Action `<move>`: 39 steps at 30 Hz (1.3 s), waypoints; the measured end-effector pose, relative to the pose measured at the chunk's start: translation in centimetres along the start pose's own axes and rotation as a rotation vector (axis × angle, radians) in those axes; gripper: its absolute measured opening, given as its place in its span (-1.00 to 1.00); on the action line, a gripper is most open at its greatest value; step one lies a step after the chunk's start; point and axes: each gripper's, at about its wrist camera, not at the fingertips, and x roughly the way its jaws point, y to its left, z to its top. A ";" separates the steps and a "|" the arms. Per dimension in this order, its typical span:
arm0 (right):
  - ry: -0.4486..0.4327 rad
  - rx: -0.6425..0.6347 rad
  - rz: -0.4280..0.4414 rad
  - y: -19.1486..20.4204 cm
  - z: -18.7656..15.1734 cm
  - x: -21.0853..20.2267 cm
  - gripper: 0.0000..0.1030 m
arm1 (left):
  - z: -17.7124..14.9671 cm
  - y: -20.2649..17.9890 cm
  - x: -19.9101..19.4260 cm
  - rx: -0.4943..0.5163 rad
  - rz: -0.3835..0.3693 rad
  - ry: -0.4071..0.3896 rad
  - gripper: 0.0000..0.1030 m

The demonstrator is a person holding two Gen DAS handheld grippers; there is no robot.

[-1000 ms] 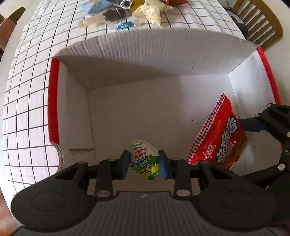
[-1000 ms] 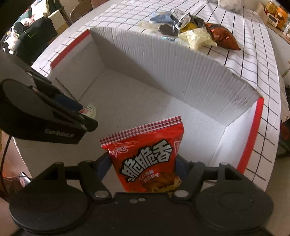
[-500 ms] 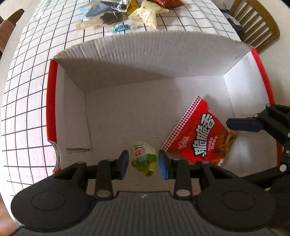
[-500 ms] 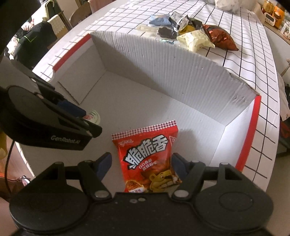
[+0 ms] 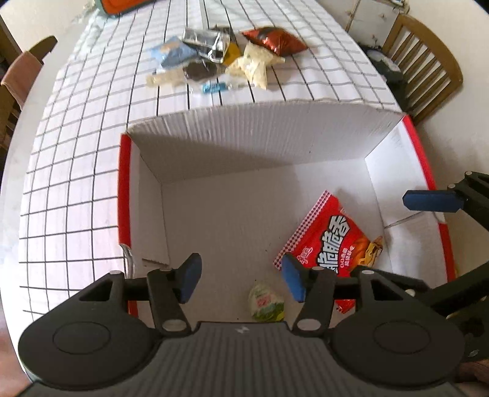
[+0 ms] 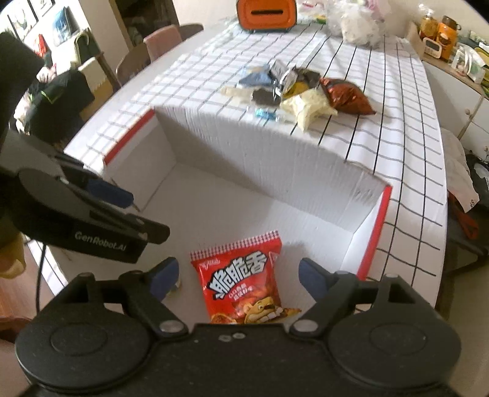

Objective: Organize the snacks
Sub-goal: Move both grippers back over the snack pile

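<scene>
Grid-cloth table (image 5: 76, 158) carries a white cardboard box (image 5: 259, 134), frame centre. Inside lie the red snack bag (image 5: 333, 241) lower right and a green jelly cup (image 5: 266, 302) at bottom. Left hand-held gripper (image 5: 241, 281) and right hand-held gripper (image 6: 238, 274) both gape wide, empty. Snack pile (image 5: 220, 58) up top remains unpacked; task looks barely begun.

The worktop (image 6: 397, 128), covered in a white cloth with a black grid, is the landmark. At its far end stands an orange case (image 6: 265, 13), with a clear plastic bag (image 6: 356, 23) just beside it. A wooden chair (image 5: 424, 58) stands off the worktop's right edge, and a pink-backed chair (image 6: 162, 41) at its far left. Jars (image 6: 440, 33) sit on a counter beyond the right side.
</scene>
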 end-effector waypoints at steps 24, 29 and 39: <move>-0.292 0.109 0.036 -3.3 6.0 -7.4 0.99 | 3.4 3.7 -9.5 -0.055 0.000 -0.411 0.65; -0.303 0.169 0.027 -4.7 8.2 -7.4 0.99 | 5.6 5.8 -10.0 -0.063 0.005 -0.452 0.66; -0.294 0.291 -0.086 -7.8 13.5 -5.4 0.99 | 10.1 7.8 -9.1 0.022 0.030 -0.506 0.66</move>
